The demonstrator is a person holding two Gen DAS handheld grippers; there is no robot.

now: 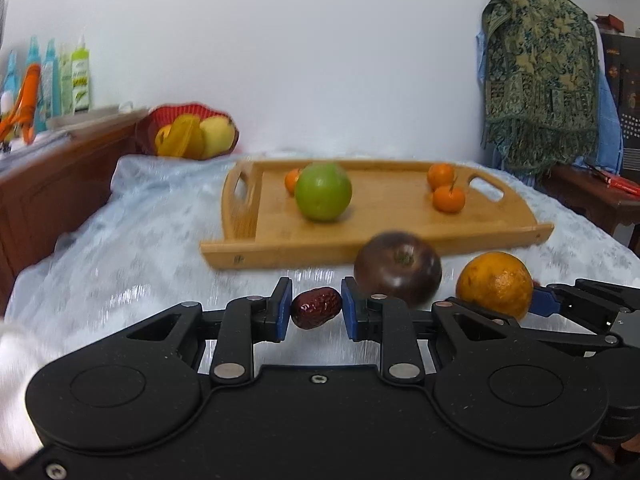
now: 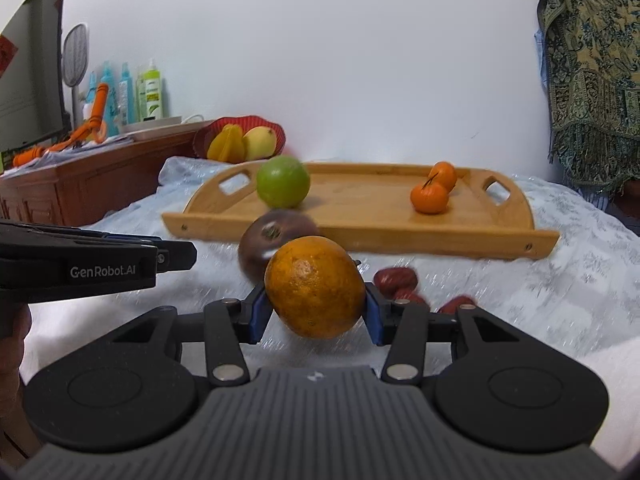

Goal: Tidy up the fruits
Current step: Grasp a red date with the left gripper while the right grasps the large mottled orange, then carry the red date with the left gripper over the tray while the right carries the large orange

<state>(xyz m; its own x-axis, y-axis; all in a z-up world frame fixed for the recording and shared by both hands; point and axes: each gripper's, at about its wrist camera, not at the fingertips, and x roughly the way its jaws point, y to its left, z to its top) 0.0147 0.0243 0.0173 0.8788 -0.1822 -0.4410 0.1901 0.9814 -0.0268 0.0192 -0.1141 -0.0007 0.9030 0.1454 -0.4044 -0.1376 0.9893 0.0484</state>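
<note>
Your left gripper [image 1: 316, 307] pinches a red date [image 1: 316, 307] and your right gripper [image 2: 316, 293] clamps the big orange [image 2: 316, 293] — both lifted for the wooden tray [image 1: 400, 236] ahead.

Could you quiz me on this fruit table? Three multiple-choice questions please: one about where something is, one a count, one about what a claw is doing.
1. Where does the green apple sit?
A. in the red basket
B. on the wooden tray
C. on the cloth in front of the tray

2. How many small tangerines are on the tray?
A. one
B. three
C. five

3. What is the left claw doing?
A. gripping a red date
B. gripping a banana
C. hanging with nothing in it

Answers:
1 B, it rests on the tray's floor near the left handle.
2 B, one behind the apple, two near the right handle.
3 A, the date is pinched between its blue pads.
</note>
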